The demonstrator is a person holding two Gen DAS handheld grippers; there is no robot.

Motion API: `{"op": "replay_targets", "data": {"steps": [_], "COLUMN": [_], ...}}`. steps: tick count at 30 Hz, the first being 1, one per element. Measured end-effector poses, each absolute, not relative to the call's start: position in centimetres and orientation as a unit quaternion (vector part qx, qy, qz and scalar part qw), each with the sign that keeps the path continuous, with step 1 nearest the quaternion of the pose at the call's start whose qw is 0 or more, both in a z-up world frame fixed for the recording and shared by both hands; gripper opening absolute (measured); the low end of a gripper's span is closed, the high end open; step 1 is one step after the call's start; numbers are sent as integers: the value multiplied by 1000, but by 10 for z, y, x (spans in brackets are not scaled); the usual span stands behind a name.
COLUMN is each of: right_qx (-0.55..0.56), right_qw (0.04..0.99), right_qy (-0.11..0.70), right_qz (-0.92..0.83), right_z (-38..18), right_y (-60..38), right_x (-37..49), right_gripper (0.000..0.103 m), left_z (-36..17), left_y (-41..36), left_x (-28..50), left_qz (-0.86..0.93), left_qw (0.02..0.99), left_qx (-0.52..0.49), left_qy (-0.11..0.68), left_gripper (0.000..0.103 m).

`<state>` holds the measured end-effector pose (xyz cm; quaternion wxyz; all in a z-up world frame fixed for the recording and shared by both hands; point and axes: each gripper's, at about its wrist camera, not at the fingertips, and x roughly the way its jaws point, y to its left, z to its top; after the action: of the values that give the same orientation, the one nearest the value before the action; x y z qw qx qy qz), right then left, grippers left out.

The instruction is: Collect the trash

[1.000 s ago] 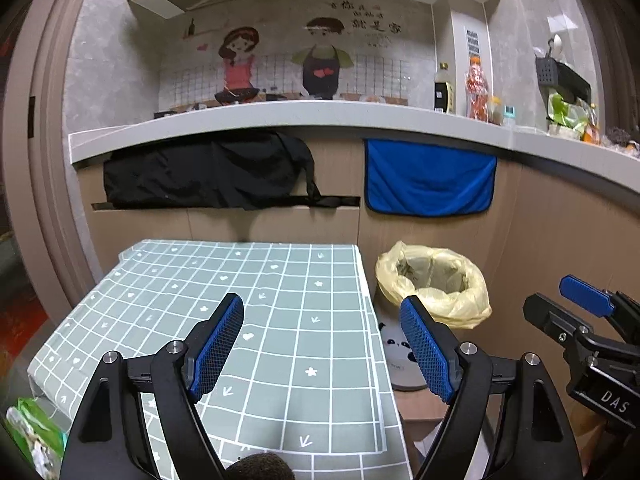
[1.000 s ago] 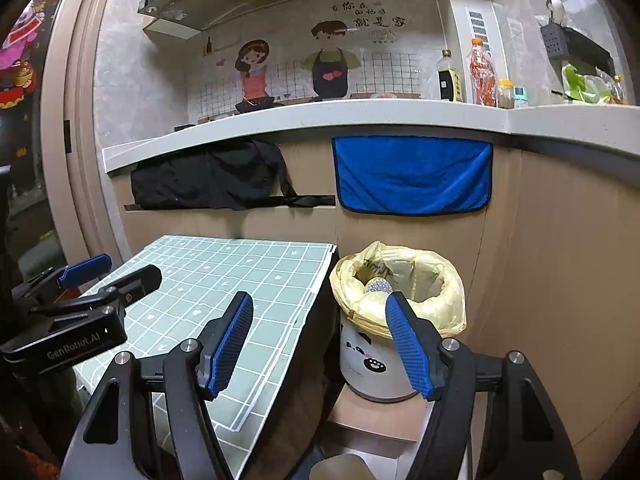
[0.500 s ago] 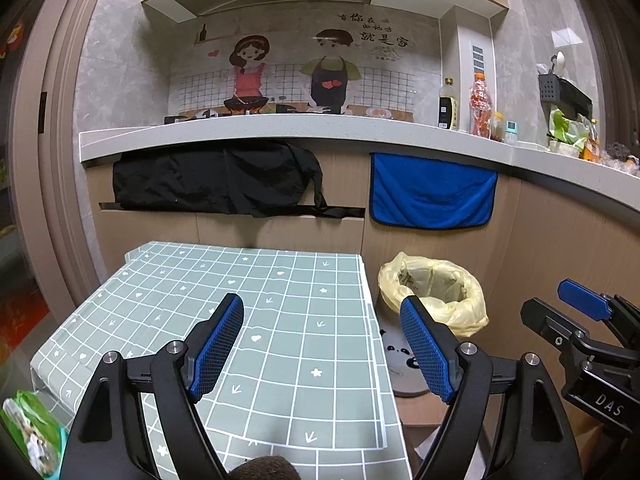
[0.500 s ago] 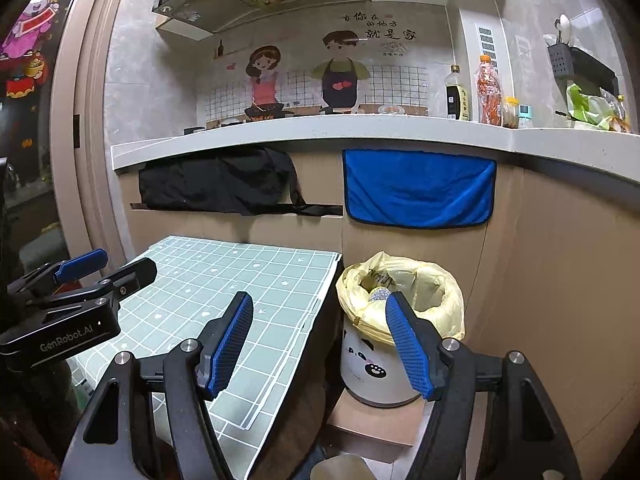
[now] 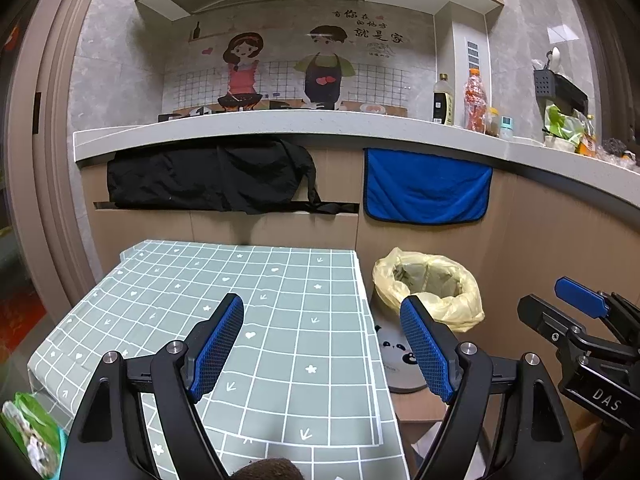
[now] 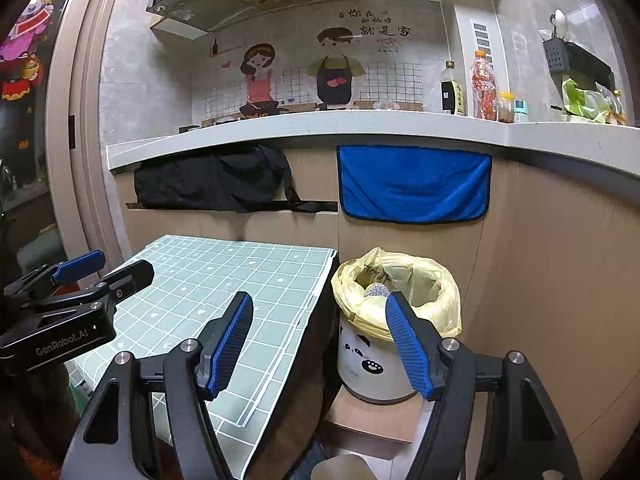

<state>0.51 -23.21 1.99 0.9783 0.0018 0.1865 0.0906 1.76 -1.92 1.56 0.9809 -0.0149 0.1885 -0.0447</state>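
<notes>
Landmark: trash bin (image 6: 374,364) — white, panda print, lined with a yellow bag (image 6: 432,280); set on a brown box (image 6: 372,420) against the wooden cabinet front.
Bin contents: crumpled silvery wad (image 6: 376,290) visible inside the bag, near its left rim; rest of the inside hidden.
Left gripper (image 5: 322,350): jaws wide apart, nothing between the blue pads; held above the table, left of the bin.
Right gripper (image 6: 320,346): jaws wide apart, empty; held in front of the bin, right pad overlapping the bag's rim in view, contact not determinable.
Table (image 5: 280,292): just left of the bin, covered by a green grid-patterned cloth; top bare of trash.
Green packet (image 5: 28,428): far left of the bin, below the table's near-left corner — blurred, kind unclear.
Blue towel (image 6: 414,182): hung on the cabinet directly above the bin.
Black cloth (image 6: 216,178): draped above and left of the bin.
Countertop (image 6: 320,126): above the bin, carrying bottles (image 6: 484,86) at right.
</notes>
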Motion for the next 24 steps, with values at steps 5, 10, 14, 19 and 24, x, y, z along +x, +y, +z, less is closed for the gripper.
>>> {"op": "replay_targets", "data": {"steps": [5,10,14,19,24], "right_qx": [3,2,1,3,5], "right_qw": [978,978,978,979,979], "right_qy": [187,186,186,185,186], "right_qz": [92,92,91,88,85], "right_z": [20,20,20,19,18], "right_y": [-233,-233,-234,-237,-239], "right_x": [5,6,6,6,6], "right_gripper": [66,66,66,66,66], "left_z": [15,13,12,9,8], "left_y": [-21,-22,-23,-24,-26], "left_x": [18,17,17,18,19], "left_qz": [-44,-45,-48,-52,-54], "left_qw": [981,981,980,979,979], "left_qx": [-15,-16,-14,-13,-12], "left_qy": [189,190,192,195,197], "left_gripper": [81,81,81,81,81]}}
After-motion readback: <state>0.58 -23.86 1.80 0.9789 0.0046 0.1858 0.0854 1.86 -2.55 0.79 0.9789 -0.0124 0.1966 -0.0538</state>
